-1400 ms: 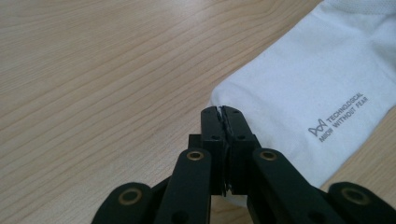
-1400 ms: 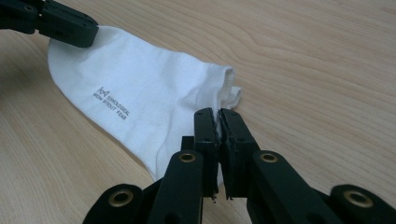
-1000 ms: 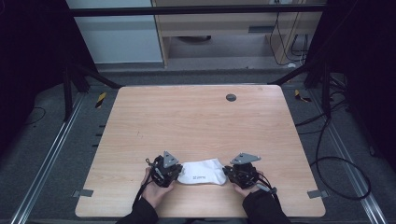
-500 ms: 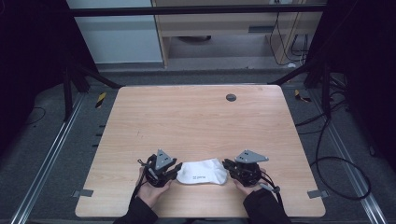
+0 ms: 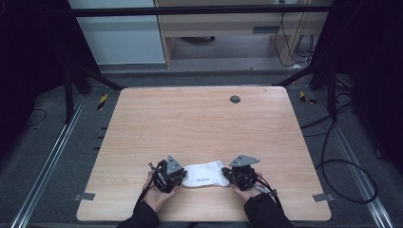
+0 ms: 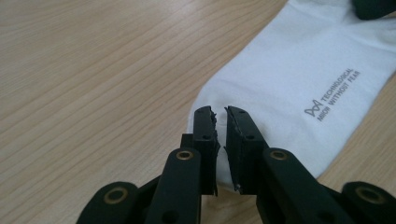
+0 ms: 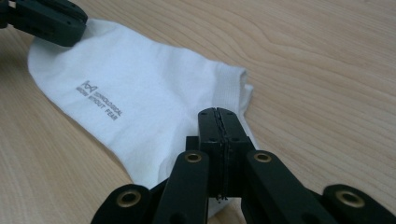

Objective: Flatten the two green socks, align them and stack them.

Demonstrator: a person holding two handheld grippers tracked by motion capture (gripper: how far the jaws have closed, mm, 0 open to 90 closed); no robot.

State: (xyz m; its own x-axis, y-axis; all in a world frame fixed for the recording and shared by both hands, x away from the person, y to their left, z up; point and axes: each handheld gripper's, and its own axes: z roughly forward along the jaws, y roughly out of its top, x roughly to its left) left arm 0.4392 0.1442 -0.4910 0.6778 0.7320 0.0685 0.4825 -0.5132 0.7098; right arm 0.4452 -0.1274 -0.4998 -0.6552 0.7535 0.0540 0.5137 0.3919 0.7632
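Note:
A white sock [image 5: 204, 175] with small grey lettering lies flat on the wooden table near its front edge. My left gripper [image 5: 168, 173] is at its left end. In the left gripper view the jaws [image 6: 220, 112] stand over the sock's [image 6: 289, 79] rounded toe with only a narrow gap between them. My right gripper [image 5: 240, 173] is at the right end. In the right gripper view its jaws [image 7: 217, 112] are pressed together at the ribbed cuff of the sock [image 7: 140, 93]. The left gripper [image 7: 46, 18] shows at that view's far corner.
The wooden table [image 5: 199, 123] has a dark round grommet [image 5: 235, 99] near its far edge. Its front edge runs just behind the hands. Cables [image 5: 332, 156] lie on the floor to the right, with metal rails along both sides.
The left gripper drew slightly left half a second ago and has come back right onto the sock's toe. The right gripper has barely moved.

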